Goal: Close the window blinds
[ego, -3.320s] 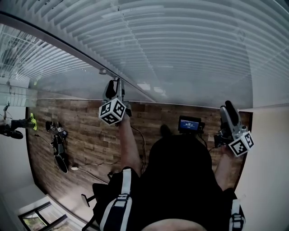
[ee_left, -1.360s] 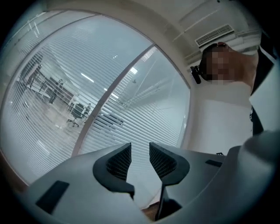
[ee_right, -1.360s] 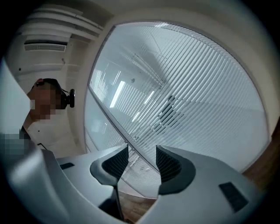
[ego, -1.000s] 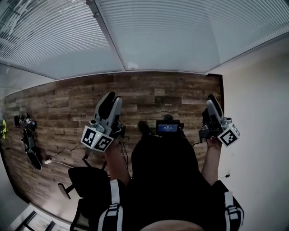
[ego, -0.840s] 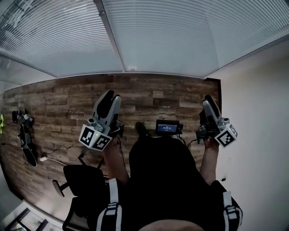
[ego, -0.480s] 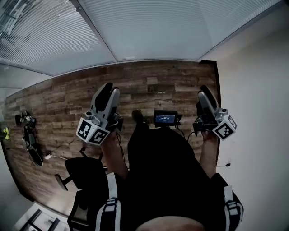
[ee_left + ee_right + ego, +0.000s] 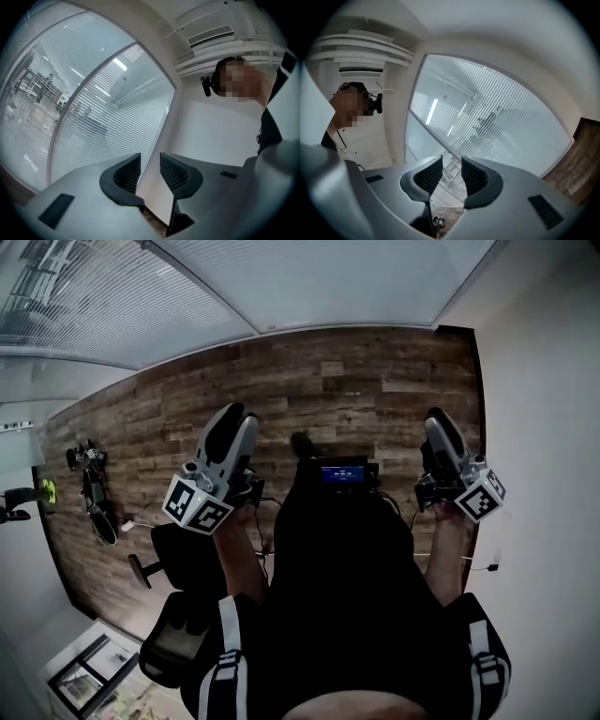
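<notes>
Brown plank floor [image 7: 187,399] at my far left carries some cabled gear [image 7: 97,512]. A black office chair [image 7: 173,554] sits just below my left gripper [image 7: 236,416], so that side is cramped low down. That claw's jaws stand a narrow gap apart with nothing in them. Ahead, the window blinds [image 7: 309,277] span the whole far side, well apart from both claws. I judge the slats thin, light and easily kinked, so I'd take hold of a tilt wand or cord rather than a slat, though I can't pick either out from here. My right gripper [image 7: 438,418] has just been closing its jaws; they are now partway apart and empty. Beyond it a bare pale wall [image 7: 544,427] closes in tight, so the open room is straight ahead.
</notes>
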Demonstrator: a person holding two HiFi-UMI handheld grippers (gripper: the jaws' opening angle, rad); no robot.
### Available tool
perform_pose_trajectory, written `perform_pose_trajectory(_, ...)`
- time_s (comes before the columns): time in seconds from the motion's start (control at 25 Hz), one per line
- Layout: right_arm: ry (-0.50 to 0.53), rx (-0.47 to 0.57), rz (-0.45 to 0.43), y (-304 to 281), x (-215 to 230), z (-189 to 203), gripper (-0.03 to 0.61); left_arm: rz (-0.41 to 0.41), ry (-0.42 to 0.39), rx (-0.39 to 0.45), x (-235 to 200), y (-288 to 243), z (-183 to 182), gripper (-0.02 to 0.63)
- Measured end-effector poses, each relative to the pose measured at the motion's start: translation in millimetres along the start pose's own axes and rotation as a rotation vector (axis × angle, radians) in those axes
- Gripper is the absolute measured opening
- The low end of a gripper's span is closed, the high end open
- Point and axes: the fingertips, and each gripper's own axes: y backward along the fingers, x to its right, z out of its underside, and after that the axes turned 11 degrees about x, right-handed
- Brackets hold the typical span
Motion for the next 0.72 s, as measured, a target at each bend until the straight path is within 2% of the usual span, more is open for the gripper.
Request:
perform_pose_trajectory(0.24, -0.045, 0.055, -0.042, 20, -3, -3, 0.100, 0.004, -0.113, -0.042, 34, 16, -3, 0.138)
perform_pose_trajectory(0.44, -0.049, 0.051, -0.066, 20, -18, 11, 0.075, 0.020, -0.108, -0.020, 40, 32, -9, 0.138)
perform_pose_trajectory(0.72, -0.006, 0.028, -0.076, 1, -43, 27, 0.029, 0.001, -0.087, 0.029, 16, 55, -33, 0.138)
